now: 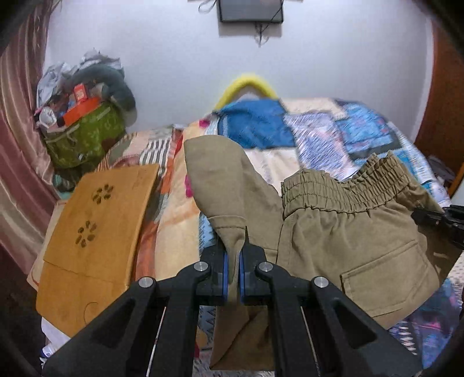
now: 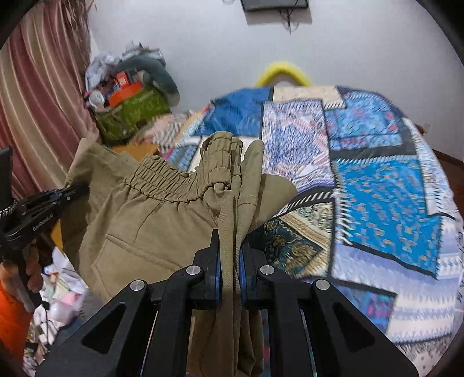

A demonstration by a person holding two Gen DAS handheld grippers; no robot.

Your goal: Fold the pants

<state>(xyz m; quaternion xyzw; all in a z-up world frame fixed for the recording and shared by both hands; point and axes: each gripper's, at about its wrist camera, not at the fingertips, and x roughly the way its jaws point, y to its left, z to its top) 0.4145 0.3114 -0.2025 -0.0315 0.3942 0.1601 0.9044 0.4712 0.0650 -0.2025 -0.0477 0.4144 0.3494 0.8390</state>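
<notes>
A plain white wall (image 1: pixel 179 58) fills the back of the room, with a dark framed panel (image 1: pixel 250 10) hung at twelve o'clock and loose wires trailing under it. At nine o'clock a striped pink curtain (image 1: pixel 20 121) hangs in folds. A bed under a blue patchwork quilt (image 2: pixel 377 188) takes up the middle and three o'clock side. At ten o'clock a green bag (image 1: pixel 84 136) is heaped with clutter, and a wooden board (image 1: pixel 92 237) lies at eight o'clock. A brown wooden door (image 1: pixel 443 95) shows at two o'clock.

Matt khaki woven-cloth pants (image 1: pixel 348 246), elasticated waistband
</notes>
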